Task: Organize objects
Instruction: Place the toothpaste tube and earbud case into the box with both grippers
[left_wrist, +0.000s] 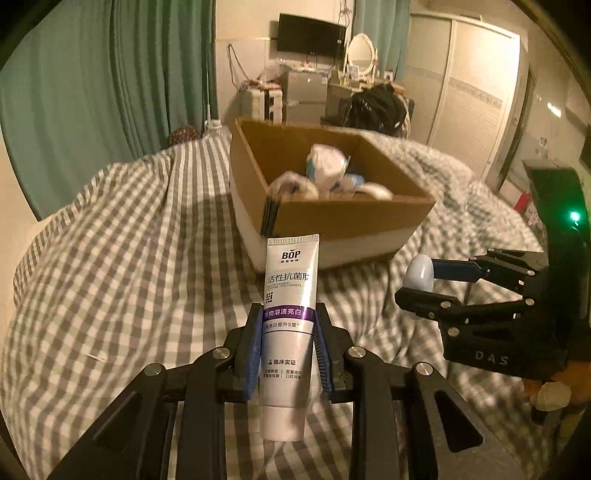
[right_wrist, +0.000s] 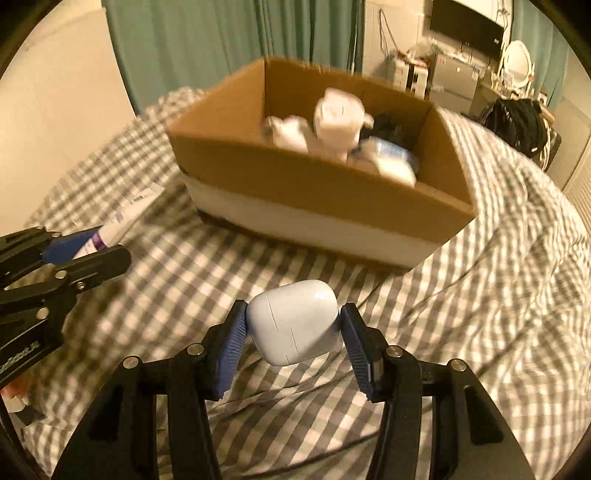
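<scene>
The left gripper (left_wrist: 288, 325) is clamping a toothpaste tube (left_wrist: 288, 314) (frame centre) — the right gripper (right_wrist: 293, 325) is pinching an earbud case (right_wrist: 293, 321), jaws half-spread, below the cardboard box (right_wrist: 295, 177).

A: What does the left gripper (left_wrist: 288, 328) hold?

B: A white toothpaste tube (left_wrist: 287, 314), clamped upright between the blue pads (left_wrist: 254, 354), crimped end up.

A: And beyond it?

B: An open cardboard box (left_wrist: 332, 218) on the checked bedspread (left_wrist: 129, 258), toward the bed's far edge, with blurred white packets (left_wrist: 327, 166) inside.

A: On the right?

B: The right gripper (left_wrist: 417, 284), its fingers around a small pale rounded case (left_wrist: 419, 275).
</scene>
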